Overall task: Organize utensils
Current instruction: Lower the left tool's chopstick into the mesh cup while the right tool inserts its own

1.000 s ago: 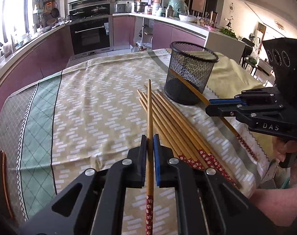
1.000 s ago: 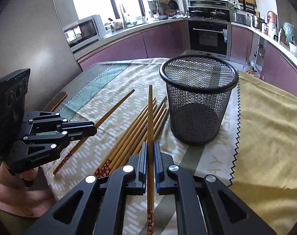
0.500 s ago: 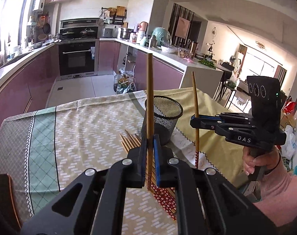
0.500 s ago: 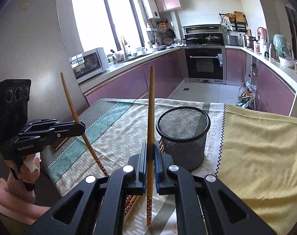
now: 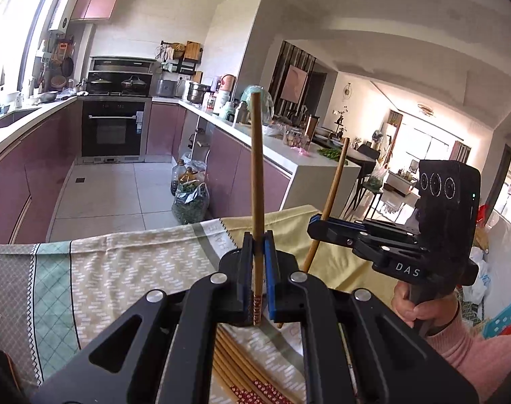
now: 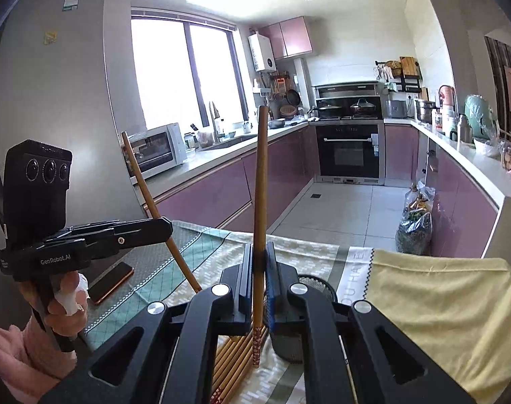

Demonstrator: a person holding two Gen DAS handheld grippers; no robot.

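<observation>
Above the table, each claw holds one chopstick clear of the pile; none visibly stowed yet.
Left gripper (image 5: 258, 259) is pinched on a chopstick (image 5: 256, 181); right gripper (image 6: 258, 269) is clamped on another chopstick (image 6: 259, 195). Most of the job remains: the loose chopsticks (image 6: 235, 353) lie on the tablecloth (image 6: 440, 303) beside the mesh cup (image 6: 317, 282), whose inside is mostly hidden, so possibly empty.

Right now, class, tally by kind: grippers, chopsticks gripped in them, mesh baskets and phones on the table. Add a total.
Grippers: 2 (left gripper, right gripper)
Gripped chopsticks: 2 (left chopstick, right chopstick)
Mesh baskets: 1
Phones: 1
Total: 6
The loose chopsticks on the cloth are partly hidden, so they are left uncounted.
</observation>
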